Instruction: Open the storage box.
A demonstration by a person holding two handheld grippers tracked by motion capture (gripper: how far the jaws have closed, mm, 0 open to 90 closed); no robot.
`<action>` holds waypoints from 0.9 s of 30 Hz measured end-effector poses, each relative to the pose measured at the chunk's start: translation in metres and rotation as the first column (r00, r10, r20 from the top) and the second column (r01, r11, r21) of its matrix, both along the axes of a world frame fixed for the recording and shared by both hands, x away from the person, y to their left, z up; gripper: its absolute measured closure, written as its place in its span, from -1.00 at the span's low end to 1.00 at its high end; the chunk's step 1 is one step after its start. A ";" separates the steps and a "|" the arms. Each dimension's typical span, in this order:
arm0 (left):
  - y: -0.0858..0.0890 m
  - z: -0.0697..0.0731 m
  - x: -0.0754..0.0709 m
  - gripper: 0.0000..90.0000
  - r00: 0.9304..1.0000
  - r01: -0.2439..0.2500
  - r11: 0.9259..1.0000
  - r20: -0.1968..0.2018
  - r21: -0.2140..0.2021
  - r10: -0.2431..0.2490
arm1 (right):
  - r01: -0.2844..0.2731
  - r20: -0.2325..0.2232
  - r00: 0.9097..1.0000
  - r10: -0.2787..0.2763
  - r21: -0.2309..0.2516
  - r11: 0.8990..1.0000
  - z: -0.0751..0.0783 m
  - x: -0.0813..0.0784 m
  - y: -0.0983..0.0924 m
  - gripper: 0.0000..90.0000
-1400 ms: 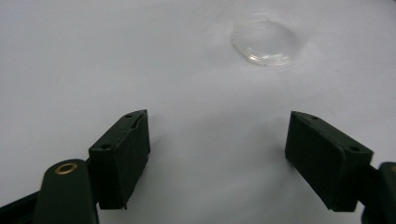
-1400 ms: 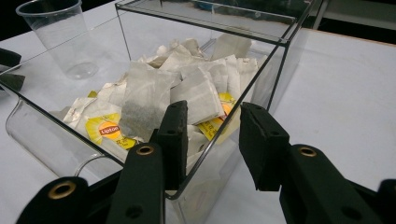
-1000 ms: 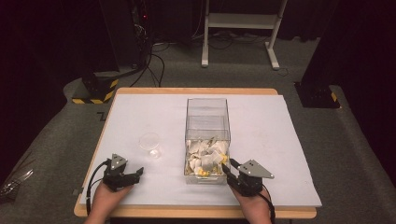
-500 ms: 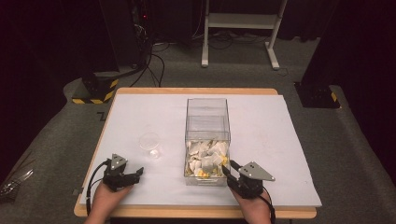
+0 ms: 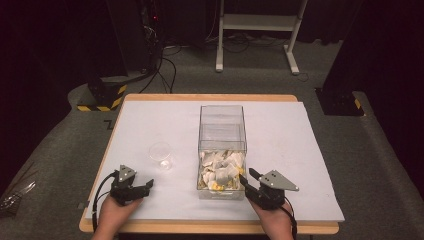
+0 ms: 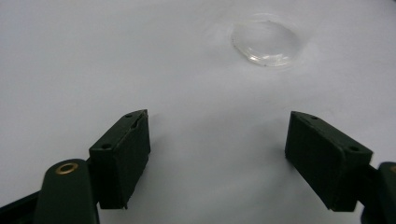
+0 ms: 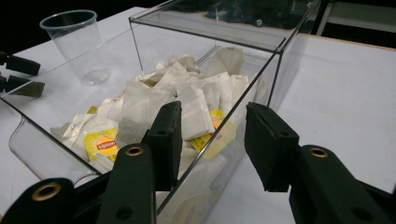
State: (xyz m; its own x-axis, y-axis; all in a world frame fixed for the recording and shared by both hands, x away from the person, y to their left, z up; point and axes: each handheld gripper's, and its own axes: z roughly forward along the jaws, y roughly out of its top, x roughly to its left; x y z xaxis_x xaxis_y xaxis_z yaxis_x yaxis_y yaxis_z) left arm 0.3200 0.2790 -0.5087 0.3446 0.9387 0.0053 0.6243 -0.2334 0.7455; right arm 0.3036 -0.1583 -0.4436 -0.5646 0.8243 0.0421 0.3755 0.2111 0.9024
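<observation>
A clear plastic box (image 5: 222,120) stands mid-table with a heap of tea bags (image 5: 220,167) at its near end; the tea bags (image 7: 187,100) also show through its wall (image 7: 60,154). A clear cup (image 5: 160,155) stands left of it. My right gripper (image 5: 247,175) sits at the box's near right corner. Its jaws have just been opening and stand apart (image 7: 214,122), with the box's thin right wall running between them and neither pad pressing on it. My left gripper (image 5: 145,187) rests low over the white tabletop, wide open (image 6: 217,158), and the cup (image 6: 266,44) lies ahead of it.
The white sheet (image 5: 280,135) covers the wooden table, whose front edge (image 5: 210,227) runs just behind my hands. The box's far half holds nothing. Beyond the table are a white stand (image 5: 255,30) and cables (image 5: 165,65) on the grey floor.
Both hands stay where they were. The right gripper's jaws look slightly wider apart than before.
</observation>
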 end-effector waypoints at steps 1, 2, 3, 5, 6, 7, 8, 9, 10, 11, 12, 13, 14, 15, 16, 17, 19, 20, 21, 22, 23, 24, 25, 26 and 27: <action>0.000 0.000 0.000 -0.50 1.000 0.000 1.000 0.000 -0.001 0.000 | -0.001 0.005 1.000 0.001 0.002 1.000 0.001 0.001 -0.001 0.25; 0.000 0.000 0.000 -0.50 1.000 0.000 1.000 -0.001 0.000 0.000 | 0.000 0.006 1.000 0.000 0.004 1.000 0.002 0.001 -0.001 0.24; 0.000 0.000 0.000 -0.50 1.000 -0.002 1.000 0.000 -0.001 0.002 | -0.002 0.008 1.000 0.002 0.003 1.000 0.003 0.002 -0.002 0.24; 0.000 0.000 0.000 -0.50 1.000 -0.004 1.000 -0.001 0.000 0.004 | -0.001 0.014 1.000 0.001 0.009 1.000 0.005 0.005 -0.004 0.23; 0.000 0.000 0.000 -0.49 1.000 -0.004 1.000 0.000 0.000 0.004 | 0.000 0.013 1.000 0.000 0.015 1.000 0.006 0.006 -0.005 0.23; 0.000 0.000 0.000 -0.49 1.000 -0.005 1.000 0.001 0.001 0.005 | 0.001 0.014 1.000 -0.001 0.021 1.000 0.007 0.007 -0.007 0.23; 0.000 0.000 0.000 -0.48 1.000 -0.006 1.000 0.003 0.004 0.006 | 0.004 0.014 1.000 -0.005 0.026 1.000 0.008 0.009 -0.009 0.23; 0.000 0.000 0.000 -0.48 1.000 -0.007 1.000 0.003 0.004 0.007 | 0.010 0.015 1.000 -0.010 0.027 1.000 0.009 0.010 -0.011 0.23; 0.000 0.000 0.000 -0.48 1.000 -0.008 1.000 0.003 0.004 0.008 | 0.017 0.017 1.000 -0.017 0.029 0.999 0.009 0.012 -0.013 0.23; 0.000 0.000 0.000 -0.48 1.000 -0.008 1.000 0.002 0.005 0.008 | 0.025 0.017 1.000 -0.025 0.033 0.999 0.010 0.014 -0.016 0.22; -0.001 0.000 0.000 -0.48 1.000 -0.008 1.000 0.000 0.006 0.008 | 0.033 0.017 0.999 -0.034 0.035 0.999 0.010 0.016 -0.018 0.22; -0.001 0.001 0.000 -0.48 1.000 -0.011 1.000 -0.003 0.004 0.011 | 0.041 0.019 0.999 -0.041 0.031 0.999 0.009 0.018 -0.021 0.22; -0.001 0.001 0.000 -0.48 1.000 -0.012 1.000 -0.005 0.004 0.012 | 0.050 0.017 0.999 -0.050 0.025 0.998 0.008 0.021 -0.023 0.22; -0.001 0.001 0.000 -0.48 1.000 -0.012 1.000 -0.004 0.005 0.012 | 0.056 0.017 0.998 -0.056 0.019 0.998 0.006 0.023 -0.025 0.22; -0.001 0.001 0.000 -0.48 1.000 -0.014 1.000 -0.004 0.004 0.014 | 0.063 0.015 0.998 -0.063 0.017 0.998 0.004 0.025 -0.027 0.22; -0.002 0.001 0.000 -0.48 1.000 -0.016 1.000 -0.004 0.005 0.016 | 0.070 0.009 0.997 -0.070 0.017 0.997 0.001 0.027 -0.030 0.21; -0.002 0.001 -0.001 -0.47 1.000 -0.015 1.000 -0.003 0.019 0.015 | 0.079 0.003 0.997 -0.079 0.013 0.997 -0.004 0.030 -0.033 0.21; -0.003 0.002 -0.001 -0.46 1.000 -0.015 1.000 -0.004 0.019 0.015 | 0.079 0.001 0.997 -0.079 0.011 0.997 -0.007 0.031 -0.035 0.20; -0.004 0.002 -0.002 -0.43 1.000 -0.013 1.000 -0.001 0.018 0.013 | 0.080 -0.001 0.997 -0.080 0.005 0.997 -0.010 0.032 -0.037 0.19; -0.004 0.002 -0.002 -0.39 1.000 -0.006 1.000 -0.004 0.018 0.006 | 0.079 -0.004 0.997 -0.079 0.002 0.997 -0.013 0.032 -0.038 0.18; -0.004 0.002 -0.002 -0.37 1.000 -0.007 1.000 -0.005 0.018 0.007 | 0.076 -0.004 0.997 -0.076 -0.007 0.997 -0.015 0.033 -0.040 0.18; -0.004 0.002 -0.002 -0.37 1.000 -0.012 1.000 -0.006 0.014 0.012 | 0.076 -0.001 0.997 -0.076 -0.019 0.997 -0.018 0.033 -0.041 0.19; -0.003 0.002 -0.002 -0.37 1.000 -0.009 1.000 -0.008 0.014 0.010 | 0.074 0.001 0.997 -0.074 -0.031 0.997 -0.020 0.033 -0.043 0.20; -0.003 0.003 -0.002 -0.36 1.000 -0.009 1.000 -0.010 0.014 0.009 | 0.074 0.004 0.997 -0.074 -0.036 0.997 -0.023 0.034 -0.045 0.22; -0.003 0.003 -0.002 -0.36 1.000 -0.009 1.000 -0.012 0.015 0.009 | 0.076 0.001 0.997 -0.076 -0.035 0.996 -0.024 0.034 -0.048 0.23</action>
State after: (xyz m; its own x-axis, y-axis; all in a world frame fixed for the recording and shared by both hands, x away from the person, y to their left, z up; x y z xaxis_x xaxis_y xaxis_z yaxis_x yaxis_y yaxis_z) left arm 0.3179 0.2757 -0.5059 0.3364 0.9416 0.0157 0.6353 -0.2392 0.7343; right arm 0.3380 -0.2060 -0.4677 -0.5001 0.8659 0.0124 0.3918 0.2134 0.8950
